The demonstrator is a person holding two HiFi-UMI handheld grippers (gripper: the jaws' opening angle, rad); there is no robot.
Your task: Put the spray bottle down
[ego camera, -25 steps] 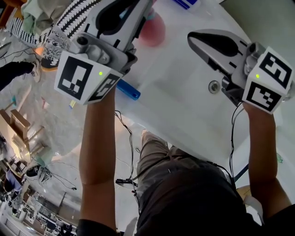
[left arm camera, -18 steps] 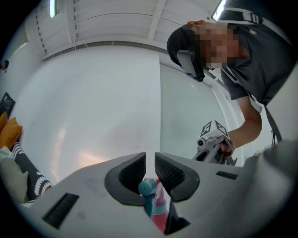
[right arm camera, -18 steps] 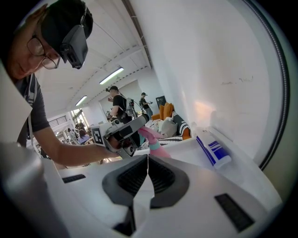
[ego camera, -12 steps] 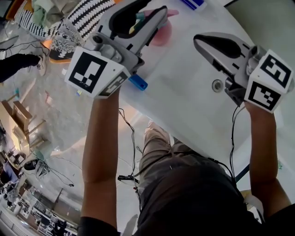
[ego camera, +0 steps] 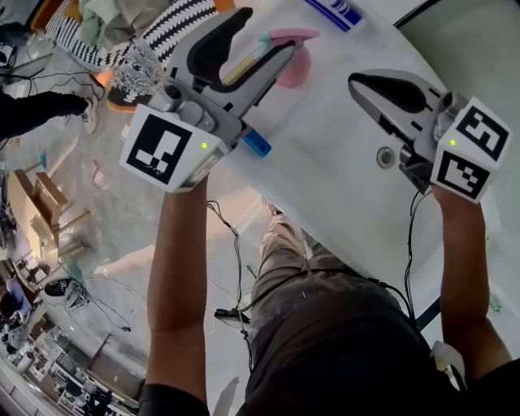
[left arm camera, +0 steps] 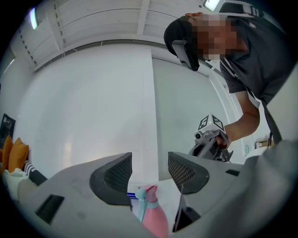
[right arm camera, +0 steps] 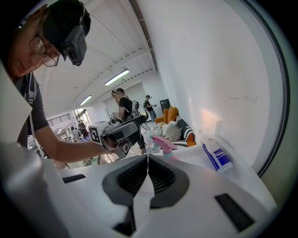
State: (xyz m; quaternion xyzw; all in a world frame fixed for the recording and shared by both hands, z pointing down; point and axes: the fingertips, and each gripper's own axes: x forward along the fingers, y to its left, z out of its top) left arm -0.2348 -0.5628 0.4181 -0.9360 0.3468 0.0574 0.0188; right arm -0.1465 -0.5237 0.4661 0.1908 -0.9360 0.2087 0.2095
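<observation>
The pink spray bottle [ego camera: 291, 69] with a pale blue trigger stands upright on the white table [ego camera: 325, 162] near its far left edge. My left gripper [ego camera: 270, 31] is level with the bottle's head, and its jaws are opening. In the left gripper view the bottle [left arm camera: 156, 218] sits low between the pads of this gripper [left arm camera: 150, 162], which do not touch it. My right gripper [ego camera: 361, 81] hovers over the table's right part, shut and empty. The right gripper view shows shut jaws [right arm camera: 148, 160], with the bottle [right arm camera: 164, 142] beyond them.
A blue-and-white tube [ego camera: 335, 11] lies at the table's far edge, also in the right gripper view [right arm camera: 216, 155]. A blue object [ego camera: 257, 144] sits at the near left edge, and a round grommet [ego camera: 387, 157] is set in the tabletop. Striped cushions [ego camera: 162, 32] and cables lie off to the left.
My left gripper's jaws have gone from shut on the spray bottle to wide apart, letting it go. Both grippers have shifted a little in the head view.
</observation>
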